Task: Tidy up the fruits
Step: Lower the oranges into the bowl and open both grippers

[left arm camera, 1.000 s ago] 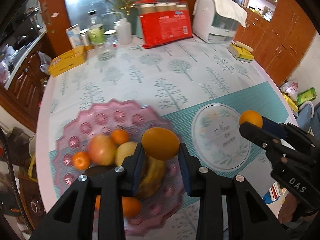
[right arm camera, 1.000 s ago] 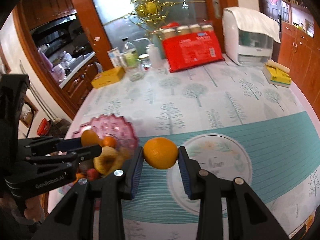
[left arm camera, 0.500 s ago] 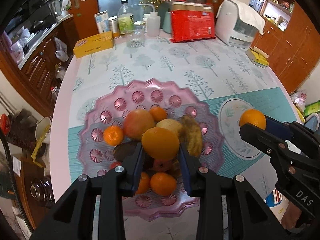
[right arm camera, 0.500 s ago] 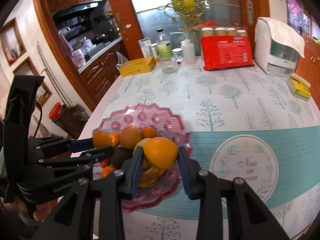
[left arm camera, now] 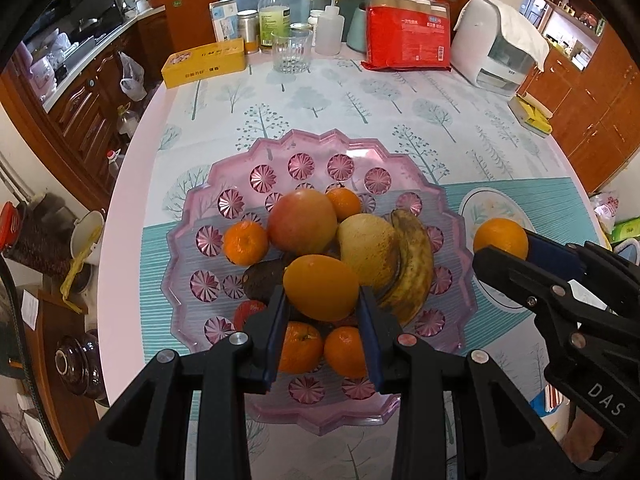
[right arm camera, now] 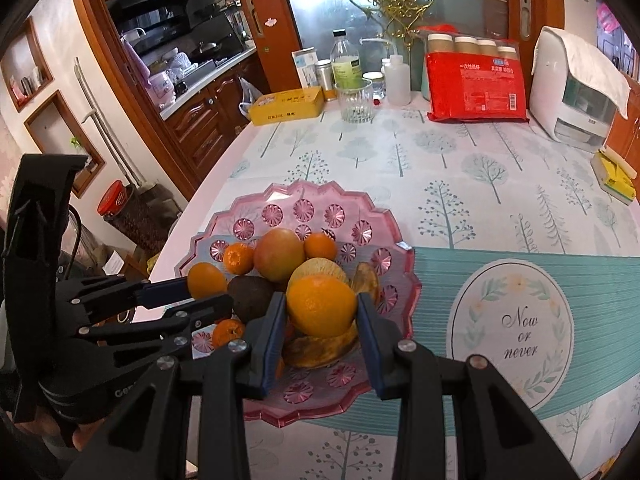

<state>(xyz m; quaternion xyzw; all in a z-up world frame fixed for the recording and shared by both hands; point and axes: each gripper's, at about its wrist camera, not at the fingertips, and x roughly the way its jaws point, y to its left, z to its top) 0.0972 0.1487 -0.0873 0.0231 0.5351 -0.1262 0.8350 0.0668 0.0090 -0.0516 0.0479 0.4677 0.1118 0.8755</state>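
Observation:
A pink scalloped glass fruit plate [left arm camera: 316, 152] [right arm camera: 312, 196] sits on the tree-print tablecloth. It holds an apple [left arm camera: 302, 222], a pear [left arm camera: 366, 248], a brown-spotted banana [left arm camera: 414, 264], an avocado [left arm camera: 262, 278] and several small oranges. My left gripper [left arm camera: 322, 312] is shut on an orange [left arm camera: 320, 286], hovering over the plate's near middle. My right gripper [right arm camera: 320, 324] is shut on another orange [right arm camera: 322, 304] above the plate's right side. Each gripper shows in the other's view: the right gripper [left arm camera: 500, 250] and the left gripper [right arm camera: 206, 290].
At the table's far edge stand a yellow box [left arm camera: 204, 62], a glass [left arm camera: 292, 50], bottles, a red package [left arm camera: 404, 40] and a white appliance [left arm camera: 500, 44]. A teal mat with a round printed emblem [right arm camera: 512, 328] lies right of the plate. Yellow sponges [right arm camera: 614, 172] lie at the right edge.
Both grippers, still holding their oranges, have swung left from the emblem mat to over the fruit plate, and dropped a little toward it.

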